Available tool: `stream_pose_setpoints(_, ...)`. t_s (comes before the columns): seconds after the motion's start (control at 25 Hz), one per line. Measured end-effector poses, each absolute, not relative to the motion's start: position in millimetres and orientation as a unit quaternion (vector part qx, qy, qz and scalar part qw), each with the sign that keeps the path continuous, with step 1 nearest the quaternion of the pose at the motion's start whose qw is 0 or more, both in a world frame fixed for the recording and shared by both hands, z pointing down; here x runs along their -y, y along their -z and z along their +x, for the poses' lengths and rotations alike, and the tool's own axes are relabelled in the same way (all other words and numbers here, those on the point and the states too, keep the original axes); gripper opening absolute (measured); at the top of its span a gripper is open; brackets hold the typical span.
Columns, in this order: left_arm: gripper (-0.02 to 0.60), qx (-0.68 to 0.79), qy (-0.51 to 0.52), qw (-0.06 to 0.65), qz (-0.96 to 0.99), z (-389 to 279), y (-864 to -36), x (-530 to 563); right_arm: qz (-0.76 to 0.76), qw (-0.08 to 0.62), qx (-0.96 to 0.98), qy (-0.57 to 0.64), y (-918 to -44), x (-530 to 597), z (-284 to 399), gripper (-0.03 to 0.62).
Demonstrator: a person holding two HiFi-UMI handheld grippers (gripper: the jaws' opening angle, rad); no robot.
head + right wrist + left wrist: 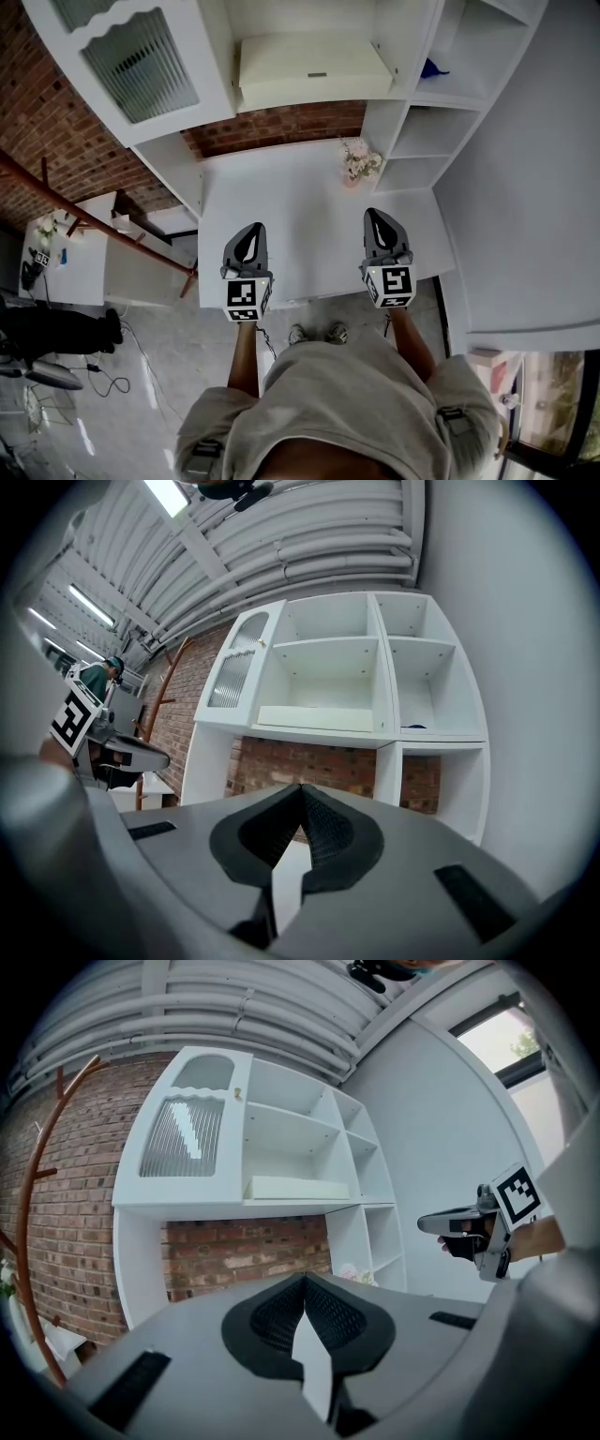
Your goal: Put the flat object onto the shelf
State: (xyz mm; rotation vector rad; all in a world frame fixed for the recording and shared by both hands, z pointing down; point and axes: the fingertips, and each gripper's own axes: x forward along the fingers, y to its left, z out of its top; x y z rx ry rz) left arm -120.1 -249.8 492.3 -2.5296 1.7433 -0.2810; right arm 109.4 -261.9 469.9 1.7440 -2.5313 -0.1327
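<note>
Flat object [309, 67] lies on the shelf [216, 56], so with left hand-held gripper [249, 234] and right hand-held gripper [377, 223] pinched together, empty, I'd back off level above the table [300, 202].

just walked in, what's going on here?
A person stands at a white desk, with one claw in each hand held over its front edge. The left claw and the right claw are both shut and empty. The flat cream object already lies in the shelf; a flower pot sits on the desk.
</note>
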Motion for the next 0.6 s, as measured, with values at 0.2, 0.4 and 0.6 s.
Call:
stream_pose_setpoints(0.2, 0.015, -0.565, 0.087, 0.036, -0.82, -119.4, -490.3, 252.4, 0.569, 0.032, 0.82, 0.043, -469.6, 263.9, 112.0, 0.029)
stream_pose_setpoints(0.4, 0.015, -0.563, 0.09, 0.033, -0.821, -118.8, -491.8, 251.7, 0.571, 0.034, 0.819, 0.04, -472.4, 263.3, 113.8, 0.029)
stream_pose_setpoints(0.6, 0.015, -0.563, 0.099, 0.027, -0.82, -120.6, -496.3, 253.6, 0.57, 0.037, 0.82, 0.041, -476.0, 265.6, 112.4, 0.029)
